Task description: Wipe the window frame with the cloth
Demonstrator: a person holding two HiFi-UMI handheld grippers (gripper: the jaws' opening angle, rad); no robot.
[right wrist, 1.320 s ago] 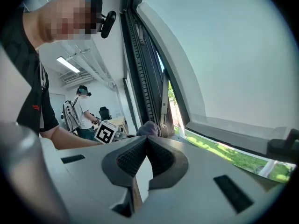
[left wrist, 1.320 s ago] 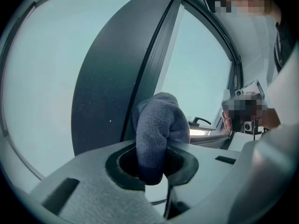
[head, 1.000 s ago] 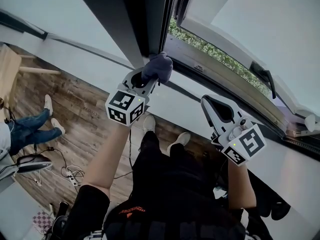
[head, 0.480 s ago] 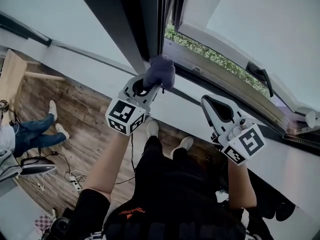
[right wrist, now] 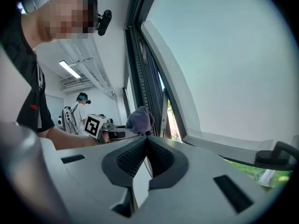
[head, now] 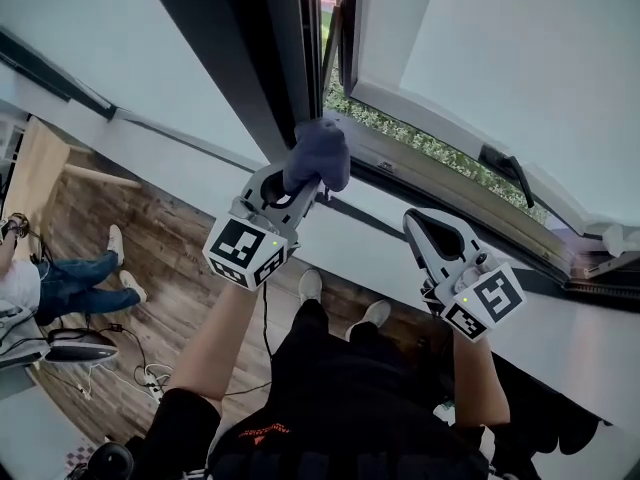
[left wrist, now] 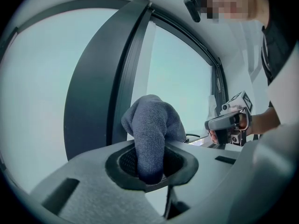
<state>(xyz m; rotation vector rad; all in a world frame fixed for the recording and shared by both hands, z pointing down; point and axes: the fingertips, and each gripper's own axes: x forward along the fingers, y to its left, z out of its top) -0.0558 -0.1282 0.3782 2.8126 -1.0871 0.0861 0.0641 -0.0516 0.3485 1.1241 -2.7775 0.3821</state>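
Wiping the window frame (head: pixel 265 58) with the cloth (head: pixel 320 153)
The left gripper (head: pixel 296 190) is clamping the bunched cloth against the dark upright; the right gripper (head: pixel 418 224) is hanging closed, empty; best pressing firmly along the edge

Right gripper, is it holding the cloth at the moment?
No, the right gripper has its jaws shut together on nothing, while the cloth is clamped in the left gripper.

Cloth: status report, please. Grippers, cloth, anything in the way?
Left gripper shut on grey cloth. Cloth against dark window frame, near its lower end. Right gripper shut, empty, off to the side. Nothing seen blocking.
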